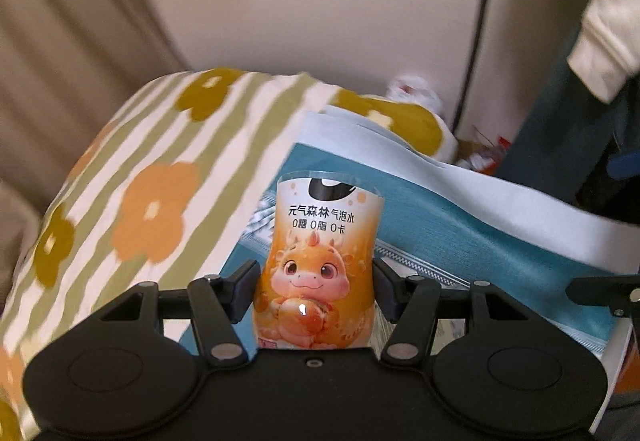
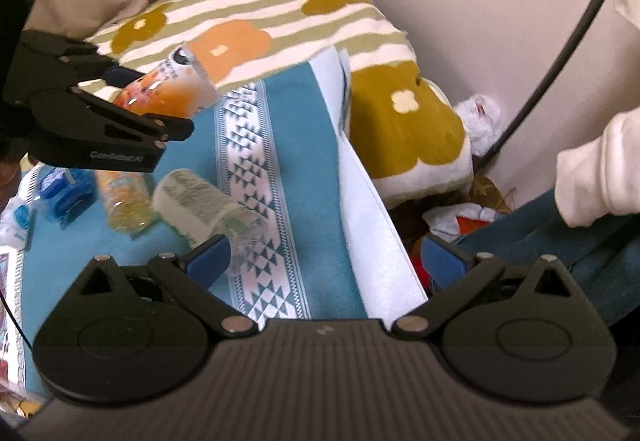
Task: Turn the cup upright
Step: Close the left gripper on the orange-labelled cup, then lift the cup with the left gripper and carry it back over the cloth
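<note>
Spreading across most of both views: a teal cloth [image 2: 316, 145] with a white patterned band and a pale border, covering what looks like a tabletop. Bulging behind it, a striped pillow [image 1: 152, 169] with orange and olive flowers, leaning against a beige wall [image 1: 320, 1]. Hanging at the right edge, a cream sleeve [image 2: 592, 177], with a dark cable [image 2: 560, 53] running down the wall beside it. Piling up in the corner below the pillow, crumpled wrappers [image 2: 480, 121], too blurred to identify.

Lying on the cloth just ahead of the right gripper [image 2: 326, 261]: a green-labelled cup [image 2: 204, 205] on its side, mouth near the left finger, not touching for certain. Beside it, a second orange cup [image 2: 124, 201] also lying down, then blue plastic items [image 2: 66, 193] further left.

Clamping the cup [image 1: 320, 261] at its waist: the left gripper [image 1: 316, 289], pads pressing both sides of the dragon label. Sitting raised off the cloth, seen from the right wrist tilting up toward the pillow [image 2: 168, 85], open end away from the gripper. Standing spread wide and holding nothing: the right gripper.
</note>
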